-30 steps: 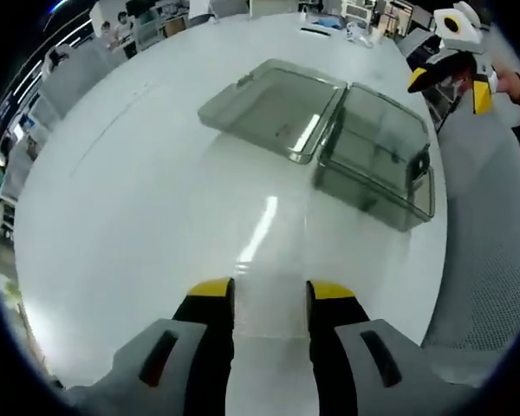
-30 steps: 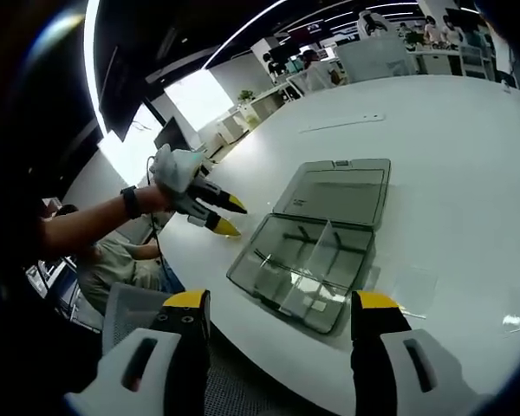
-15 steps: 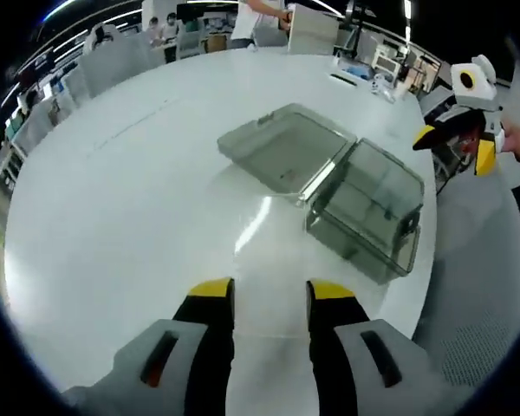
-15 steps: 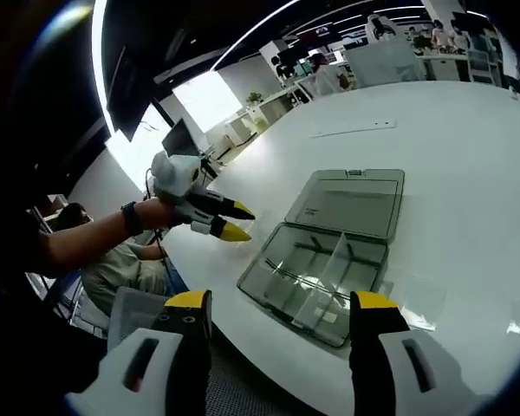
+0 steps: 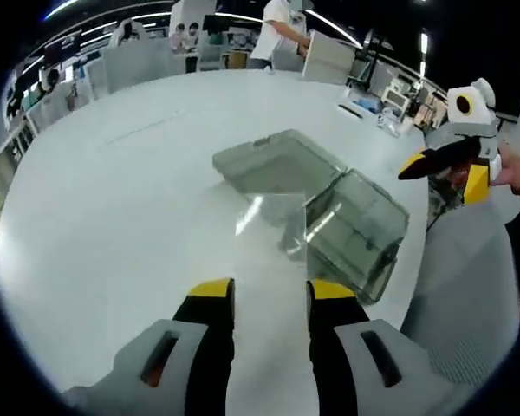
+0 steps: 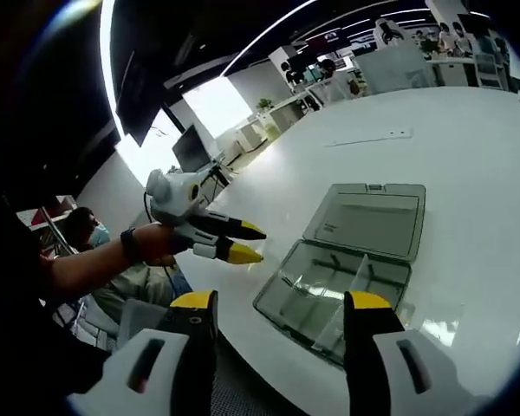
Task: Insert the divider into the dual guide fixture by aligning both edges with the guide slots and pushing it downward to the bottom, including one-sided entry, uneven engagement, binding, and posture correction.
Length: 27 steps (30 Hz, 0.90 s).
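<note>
Divider (image 6: 357,279) upright in compartment box (image 6: 334,299), right of centre in right view, long axis running toward hinged lid (image 6: 371,221). Approach step, judged: nothing gripped yet. Left tool (image 5: 269,290) and right tool (image 6: 277,301) open, empty, above white counter (image 5: 113,199). Next: close in, grip divider's top edge.

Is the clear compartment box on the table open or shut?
Open. The compartment box has its lid swung fully back, flat on the white table, exposing the dividers inside.
</note>
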### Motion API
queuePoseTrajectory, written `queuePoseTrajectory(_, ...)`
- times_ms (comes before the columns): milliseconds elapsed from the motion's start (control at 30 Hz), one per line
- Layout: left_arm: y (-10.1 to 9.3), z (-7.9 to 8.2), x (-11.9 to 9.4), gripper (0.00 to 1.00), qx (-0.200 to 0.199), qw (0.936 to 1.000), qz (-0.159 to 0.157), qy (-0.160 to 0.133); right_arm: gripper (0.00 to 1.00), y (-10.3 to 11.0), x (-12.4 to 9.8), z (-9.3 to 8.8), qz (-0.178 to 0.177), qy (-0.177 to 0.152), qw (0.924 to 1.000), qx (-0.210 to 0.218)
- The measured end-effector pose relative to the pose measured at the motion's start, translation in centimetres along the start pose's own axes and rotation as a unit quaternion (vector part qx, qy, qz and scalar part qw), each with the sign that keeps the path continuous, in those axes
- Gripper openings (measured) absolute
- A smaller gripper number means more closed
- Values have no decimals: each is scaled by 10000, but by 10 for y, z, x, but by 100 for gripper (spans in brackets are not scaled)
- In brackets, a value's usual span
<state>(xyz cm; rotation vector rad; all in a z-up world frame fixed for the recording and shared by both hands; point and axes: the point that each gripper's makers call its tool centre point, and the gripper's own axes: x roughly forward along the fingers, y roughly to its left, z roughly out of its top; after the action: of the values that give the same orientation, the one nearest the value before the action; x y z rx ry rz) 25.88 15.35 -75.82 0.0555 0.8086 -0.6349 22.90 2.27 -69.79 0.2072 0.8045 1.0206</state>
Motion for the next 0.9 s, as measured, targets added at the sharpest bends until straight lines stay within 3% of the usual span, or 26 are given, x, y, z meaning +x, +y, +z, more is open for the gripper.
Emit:
queuePoseTrajectory(400,-20,14,-6,31,-45,9995,-58,-314,48,4,7,15,75,-130,9999,-61)
queuePoseTrajectory(900,-49,36,-12,31,-300,9966,-181,-748,28,8,12,31,194,-399,9983,368)
